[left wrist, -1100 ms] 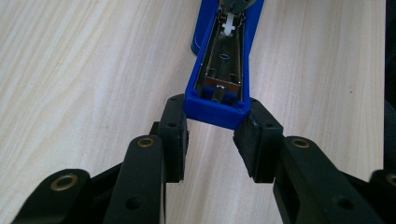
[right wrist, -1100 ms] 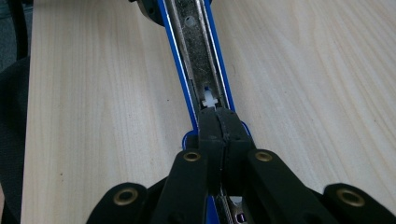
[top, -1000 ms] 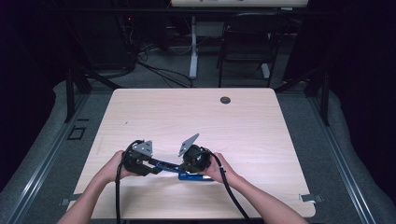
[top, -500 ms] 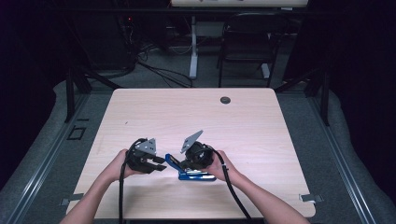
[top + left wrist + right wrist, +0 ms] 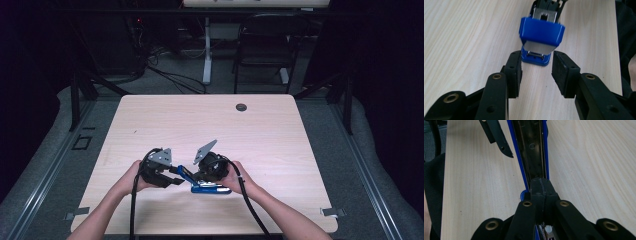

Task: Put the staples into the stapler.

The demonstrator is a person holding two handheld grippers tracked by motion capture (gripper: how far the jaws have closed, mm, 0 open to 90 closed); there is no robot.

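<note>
The stapler point(image 5: 541, 32) is bright blue with a silvery metal face at its front end, and its open inside point(image 5: 531, 147) runs dark between blue edges. The desk point(image 5: 280, 130) is pale wood with fine, slightly darker grain lines — one small dark round spot point(image 5: 241, 107) sits near its far edge. Both grippers, left point(image 5: 536, 72) and right point(image 5: 541, 188), are black, with brass-coloured rivets on their fingers point(image 5: 512, 72) — and each carries a grey plate point(image 5: 161, 155) on top.

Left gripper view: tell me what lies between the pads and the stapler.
Just bare table; the left gripper stands open, its pads short of the stapler.
</note>
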